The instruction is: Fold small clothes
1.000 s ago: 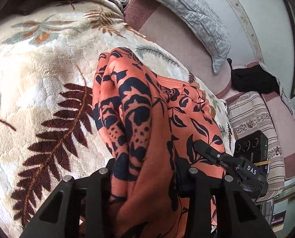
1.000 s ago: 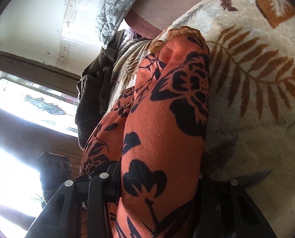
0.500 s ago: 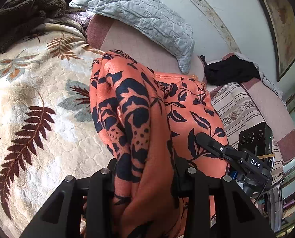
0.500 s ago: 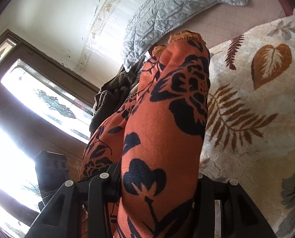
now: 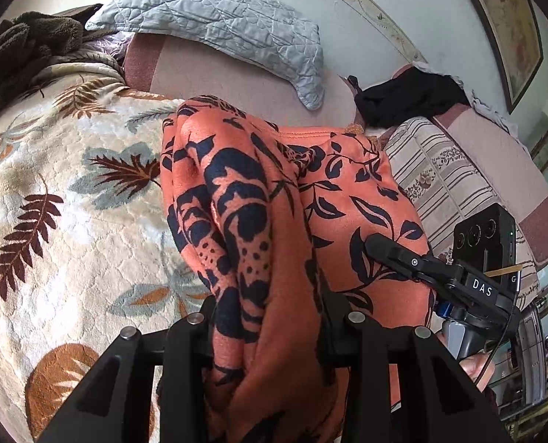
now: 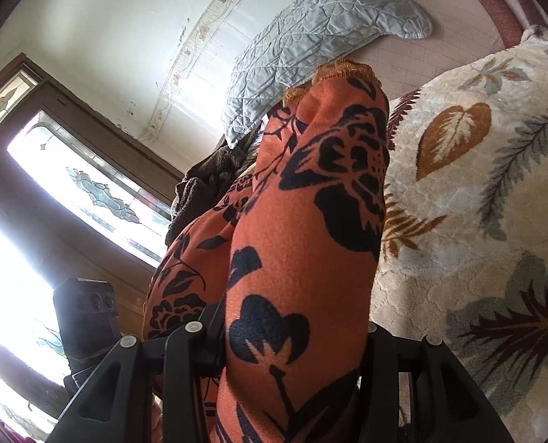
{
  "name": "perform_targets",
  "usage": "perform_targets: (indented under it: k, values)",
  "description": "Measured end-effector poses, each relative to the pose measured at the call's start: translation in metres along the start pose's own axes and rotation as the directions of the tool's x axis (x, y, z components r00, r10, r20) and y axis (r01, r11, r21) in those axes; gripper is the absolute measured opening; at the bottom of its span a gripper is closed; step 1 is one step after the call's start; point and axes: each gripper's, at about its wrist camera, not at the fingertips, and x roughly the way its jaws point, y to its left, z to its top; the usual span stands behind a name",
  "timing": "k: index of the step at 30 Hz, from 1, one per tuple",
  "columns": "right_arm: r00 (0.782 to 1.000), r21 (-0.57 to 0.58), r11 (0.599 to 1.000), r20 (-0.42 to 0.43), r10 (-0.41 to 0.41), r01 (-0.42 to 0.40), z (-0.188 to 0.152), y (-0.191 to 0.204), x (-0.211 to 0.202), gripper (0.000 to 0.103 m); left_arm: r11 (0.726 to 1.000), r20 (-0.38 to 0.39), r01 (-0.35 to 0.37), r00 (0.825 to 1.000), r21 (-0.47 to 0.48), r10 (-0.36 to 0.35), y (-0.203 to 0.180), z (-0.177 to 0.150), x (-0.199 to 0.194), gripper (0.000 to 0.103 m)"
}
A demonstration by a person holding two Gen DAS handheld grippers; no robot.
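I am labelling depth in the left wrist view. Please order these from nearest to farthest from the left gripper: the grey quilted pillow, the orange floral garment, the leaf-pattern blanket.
1. orange floral garment: clamped in the left gripper.
2. leaf-pattern blanket: beneath the garment, on the left.
3. grey quilted pillow: at the top, against the wall.

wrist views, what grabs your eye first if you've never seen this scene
The orange garment with bold dark flowers fills the middle of both views, bunched between the jaws of the left gripper and the right gripper. Beneath it lies a cream leaf-patterned blanket, with a pale quilted pillow at the wall behind.
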Motion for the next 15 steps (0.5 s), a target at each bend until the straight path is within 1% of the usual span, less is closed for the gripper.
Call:
perform_targets:
  k: [4,9,12,15]
  values:
    - [1.000,0.029,0.999,-0.023,-0.013,0.014,-0.008,-0.016,-0.005,0.045,1.000,-0.042,-0.018,0.999,0.005,0.018,-0.002,-0.010,0.012,0.038]
    - [0.996,0.075,0.996,-0.081,-0.037,0.043,-0.014,-0.044,0.006,0.045,0.999,-0.121,-0.054,0.991,0.001,0.054,0.000,-0.024,0.031,0.038]
    - [0.990,0.095,0.993,-0.131,-0.056,0.069,-0.017,-0.058,0.018,0.045,0.996,-0.177,-0.091,0.980,-0.011,0.088,0.004,-0.030,0.042,0.038]
    - [0.977,0.106,0.988,-0.190,-0.093,0.115,-0.020,-0.070,0.033,0.046,0.991,-0.248,-0.135,0.961,-0.023,0.126,0.012,-0.036,0.055,0.039]
